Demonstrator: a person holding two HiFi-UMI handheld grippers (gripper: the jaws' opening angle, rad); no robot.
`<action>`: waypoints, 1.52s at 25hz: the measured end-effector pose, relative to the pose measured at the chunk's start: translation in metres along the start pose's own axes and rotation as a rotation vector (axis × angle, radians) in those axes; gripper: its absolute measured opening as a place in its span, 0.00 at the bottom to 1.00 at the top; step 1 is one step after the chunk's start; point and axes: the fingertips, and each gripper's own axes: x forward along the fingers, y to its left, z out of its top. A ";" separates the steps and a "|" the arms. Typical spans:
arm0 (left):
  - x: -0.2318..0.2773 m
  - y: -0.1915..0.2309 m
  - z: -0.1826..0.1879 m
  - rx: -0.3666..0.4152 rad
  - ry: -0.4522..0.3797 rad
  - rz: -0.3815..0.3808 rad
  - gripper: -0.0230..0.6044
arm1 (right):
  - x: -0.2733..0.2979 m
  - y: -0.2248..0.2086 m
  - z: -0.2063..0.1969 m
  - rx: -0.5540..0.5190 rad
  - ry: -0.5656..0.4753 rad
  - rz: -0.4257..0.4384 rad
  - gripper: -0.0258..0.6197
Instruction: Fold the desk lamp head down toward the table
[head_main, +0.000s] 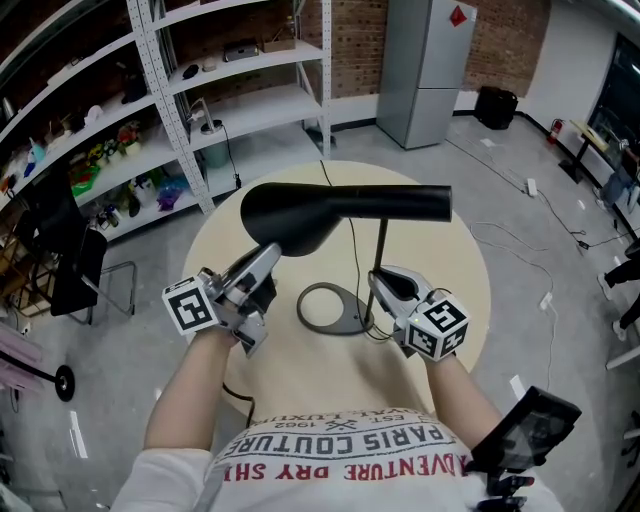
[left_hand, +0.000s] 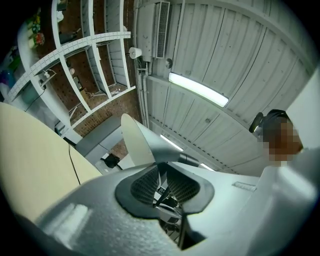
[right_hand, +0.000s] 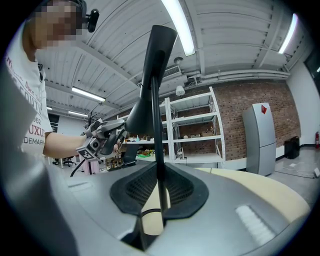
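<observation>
Desk lamp (head_main: 400, 204): one. Tools: two. Left tool (head_main: 268, 253) clamps head (head_main: 290, 215); right tool (head_main: 380, 282) clamps stem (head_main: 381, 248).

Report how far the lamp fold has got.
Done: both grips are set. The right gripper clamps the thin stem above the ring base; the left gripper pinches the lamp head at its rim. In hand: bracing for the fold. Left: the head sits high over the table, so the fold itself isn't done.

Round cream table (head_main: 452, 288) with lamp base (head_main: 348, 318) and cable (head_main: 353, 255)
</observation>
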 end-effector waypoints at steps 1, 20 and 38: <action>0.000 0.001 -0.001 -0.007 -0.002 0.000 0.13 | 0.001 0.000 0.000 0.001 0.000 0.000 0.12; -0.001 0.001 -0.009 -0.214 -0.081 -0.046 0.13 | 0.015 0.008 0.018 0.028 0.001 -0.001 0.12; 0.007 0.002 -0.042 -0.343 -0.133 -0.069 0.13 | 0.011 0.002 0.010 0.063 -0.014 -0.003 0.13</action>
